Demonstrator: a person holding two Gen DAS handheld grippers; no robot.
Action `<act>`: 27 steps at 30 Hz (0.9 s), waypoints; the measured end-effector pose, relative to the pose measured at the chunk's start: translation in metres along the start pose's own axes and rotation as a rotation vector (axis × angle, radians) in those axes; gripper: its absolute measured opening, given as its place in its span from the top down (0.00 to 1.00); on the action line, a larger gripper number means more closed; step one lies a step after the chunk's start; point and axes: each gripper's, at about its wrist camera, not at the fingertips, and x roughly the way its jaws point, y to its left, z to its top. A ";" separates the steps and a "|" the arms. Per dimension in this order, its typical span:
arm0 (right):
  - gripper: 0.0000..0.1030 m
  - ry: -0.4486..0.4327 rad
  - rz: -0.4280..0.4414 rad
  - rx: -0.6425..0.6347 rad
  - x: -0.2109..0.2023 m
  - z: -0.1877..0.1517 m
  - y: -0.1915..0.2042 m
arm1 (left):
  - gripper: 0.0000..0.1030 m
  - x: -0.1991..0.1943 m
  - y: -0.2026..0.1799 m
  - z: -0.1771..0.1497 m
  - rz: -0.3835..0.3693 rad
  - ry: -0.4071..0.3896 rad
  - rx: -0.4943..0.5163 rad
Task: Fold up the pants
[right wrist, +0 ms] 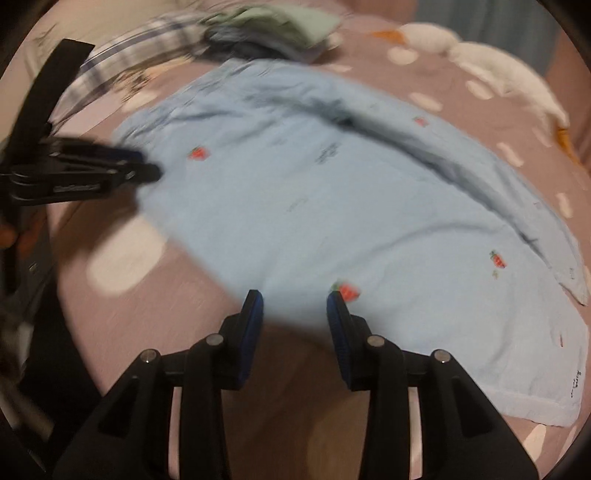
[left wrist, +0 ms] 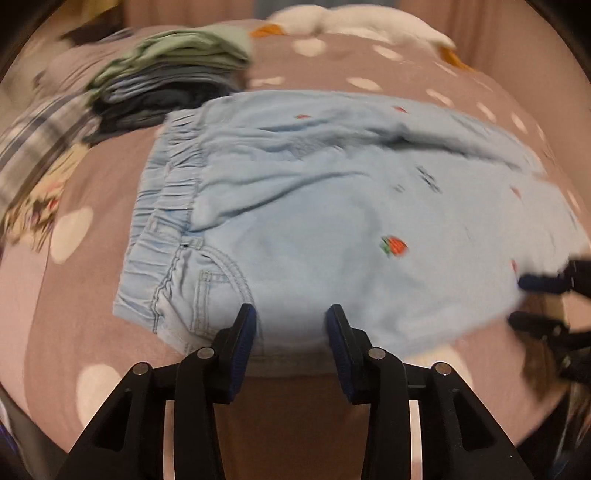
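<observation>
Light blue pants (left wrist: 332,206) with small red strawberry marks lie flat on the mauve bedsheet, folded lengthwise, elastic waistband (left wrist: 166,206) at the left. My left gripper (left wrist: 291,317) is open and empty, at the near edge by the waist pocket. My right gripper (right wrist: 295,299) is open and empty, at the near edge of the pant legs (right wrist: 351,206). The leg hems (right wrist: 554,387) lie at the right. The right gripper shows at the right edge of the left wrist view (left wrist: 532,299); the left gripper shows at the left of the right wrist view (right wrist: 140,166).
A stack of folded clothes (left wrist: 177,74) sits behind the waistband, with plaid fabric (left wrist: 33,147) to its left. A white plush goose (left wrist: 369,22) lies at the far side of the bed. The polka-dot bedsheet (left wrist: 74,314) surrounds the pants.
</observation>
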 end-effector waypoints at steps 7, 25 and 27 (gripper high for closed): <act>0.44 -0.089 0.008 -0.018 -0.006 0.057 -0.046 | 0.49 0.002 0.064 0.065 -0.030 -0.095 -0.167; 0.43 0.048 -0.035 -0.151 0.149 0.246 -0.166 | 0.47 0.102 0.161 0.176 -0.231 -0.001 -0.183; 0.46 0.073 0.005 -0.125 0.155 0.249 -0.169 | 0.48 0.104 0.164 0.176 -0.254 0.005 -0.174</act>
